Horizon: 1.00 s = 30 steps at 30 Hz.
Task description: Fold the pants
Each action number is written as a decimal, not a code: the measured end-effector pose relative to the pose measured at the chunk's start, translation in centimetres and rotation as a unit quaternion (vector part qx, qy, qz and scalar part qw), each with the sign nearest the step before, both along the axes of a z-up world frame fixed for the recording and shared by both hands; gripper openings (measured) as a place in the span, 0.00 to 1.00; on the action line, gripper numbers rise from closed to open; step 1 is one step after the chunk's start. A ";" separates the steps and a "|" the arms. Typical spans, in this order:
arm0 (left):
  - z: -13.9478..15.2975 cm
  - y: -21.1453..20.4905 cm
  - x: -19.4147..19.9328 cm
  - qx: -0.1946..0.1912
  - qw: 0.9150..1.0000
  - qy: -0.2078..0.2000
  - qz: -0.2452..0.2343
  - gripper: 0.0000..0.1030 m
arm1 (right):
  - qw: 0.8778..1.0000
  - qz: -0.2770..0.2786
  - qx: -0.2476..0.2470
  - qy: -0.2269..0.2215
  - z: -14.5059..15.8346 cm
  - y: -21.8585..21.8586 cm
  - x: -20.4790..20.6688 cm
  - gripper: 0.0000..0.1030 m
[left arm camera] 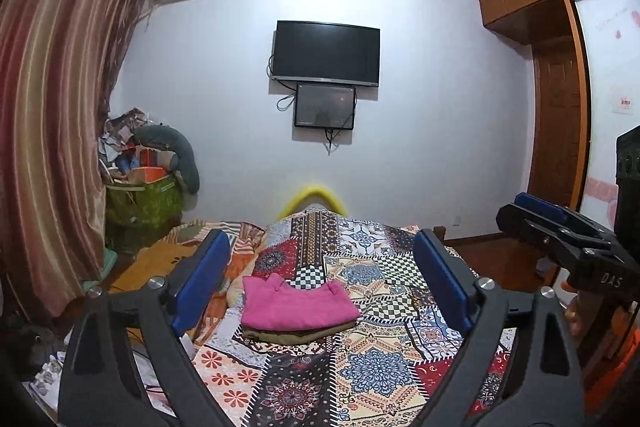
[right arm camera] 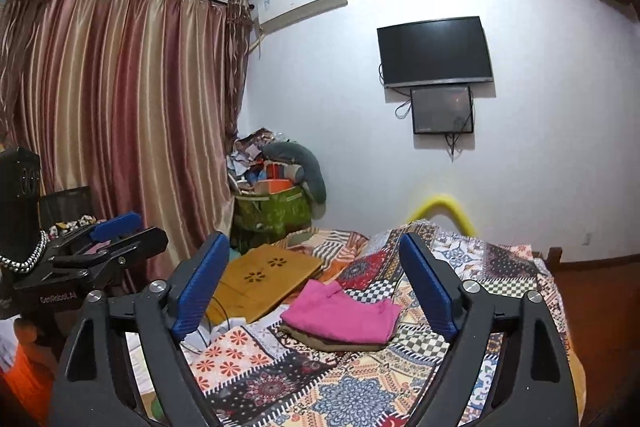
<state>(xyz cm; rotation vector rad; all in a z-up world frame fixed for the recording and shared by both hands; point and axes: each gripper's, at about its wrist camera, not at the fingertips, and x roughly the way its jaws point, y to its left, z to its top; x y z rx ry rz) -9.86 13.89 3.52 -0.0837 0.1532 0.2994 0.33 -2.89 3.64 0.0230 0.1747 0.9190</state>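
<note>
- White walls close a bedroom, and a bed with a patchwork bedspread (left arm camera: 376,355) fills the lower half of both views.
- On the bedspread lie the folded pink pants (left arm camera: 298,305), at 12 o'clock from the left gripper (left arm camera: 322,285) and between its fingers in the view, but well apart from them.
- Under the pink pants there is an olive-brown folded garment (left arm camera: 304,330); only its edge shows, so what kind of garment it is I cannot tell.
- Left gripper jaws stand wide and released, with nothing between the blue pads.
- Right gripper (right arm camera: 314,285) is also spread wide and empty; the pink pants sit at about 1 o'clock from it.
- At 3 o'clock in the left view the right gripper is cut off by the frame edge, with part of a hand (left arm camera: 576,311) behind it.
- A dark television (left arm camera: 326,53) hangs on the wall at 12 o'clock, with a smaller screen (left arm camera: 325,107) below it.
- At 10 o'clock a green basket (left arm camera: 144,203) with mixed things stands beside the striped curtain (left arm camera: 52,131); its contents are hard to make out.
- A yellow curved thing (left arm camera: 316,197) behind the bed is blurred.
</note>
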 end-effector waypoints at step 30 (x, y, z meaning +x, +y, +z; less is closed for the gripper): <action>-0.6 -0.8 -0.3 0.015 1.000 -0.006 -0.003 0.97 | 1.000 -0.019 0.003 -0.003 -0.2 -0.6 -1.2 1.00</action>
